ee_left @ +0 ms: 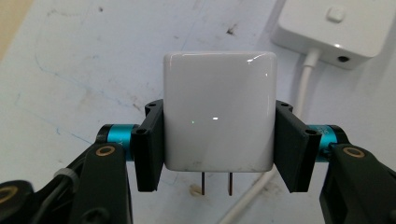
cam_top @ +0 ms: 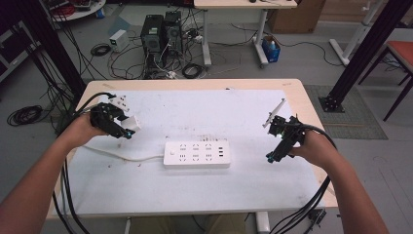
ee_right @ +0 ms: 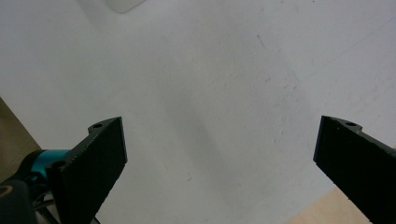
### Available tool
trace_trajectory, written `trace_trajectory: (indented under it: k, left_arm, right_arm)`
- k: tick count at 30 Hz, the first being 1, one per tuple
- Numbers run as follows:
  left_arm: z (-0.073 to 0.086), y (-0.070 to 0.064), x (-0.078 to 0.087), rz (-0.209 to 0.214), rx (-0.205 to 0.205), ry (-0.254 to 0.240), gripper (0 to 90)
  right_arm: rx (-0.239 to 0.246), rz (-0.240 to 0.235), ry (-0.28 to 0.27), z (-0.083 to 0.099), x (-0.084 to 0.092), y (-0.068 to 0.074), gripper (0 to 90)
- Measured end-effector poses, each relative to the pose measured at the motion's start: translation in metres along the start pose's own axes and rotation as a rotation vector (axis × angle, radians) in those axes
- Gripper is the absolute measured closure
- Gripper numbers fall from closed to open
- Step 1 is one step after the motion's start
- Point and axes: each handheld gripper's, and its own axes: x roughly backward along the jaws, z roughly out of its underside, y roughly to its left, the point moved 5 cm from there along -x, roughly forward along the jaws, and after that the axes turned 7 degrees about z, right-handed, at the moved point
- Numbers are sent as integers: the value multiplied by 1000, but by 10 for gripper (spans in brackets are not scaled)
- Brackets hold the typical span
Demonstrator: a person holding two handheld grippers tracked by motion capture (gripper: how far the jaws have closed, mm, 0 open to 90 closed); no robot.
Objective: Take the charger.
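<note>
Left tongs [ee_left: 219,140]: clenching a white plug adapter [ee_left: 219,109] by its sides, prongs facing the camera, holding it above the bench [cam_top: 204,105] left of the power strip [cam_top: 197,154]. Right tongs [ee_right: 219,163]: released, gaping wide, hovering over bare bench.

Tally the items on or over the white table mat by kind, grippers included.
Grippers: 2, left gripper and right gripper
White plug adapters: 1, plug adapter clamped in the left gripper
White power strips: 1, power strip lying on the mat
Total: 4
</note>
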Motion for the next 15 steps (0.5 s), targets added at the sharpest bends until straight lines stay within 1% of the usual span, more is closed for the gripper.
trace_trajectory:
  k: [4,6,11,15]
  left_arm:
    - [-10,-15,14,1,-14,-30,425]
    - [-14,-23,18,0,-31,-19,426]
    - [-20,-38,19,12,-52,-7,425]
    - [-23,-46,19,21,-65,0,425]
  right_arm:
    - [-2,16,-7,1,3,2,17]
    - [0,21,-15,1,3,3,17]
    - [-10,39,-28,-3,3,5,17]
    - [-8,39,-35,-3,3,6,17]
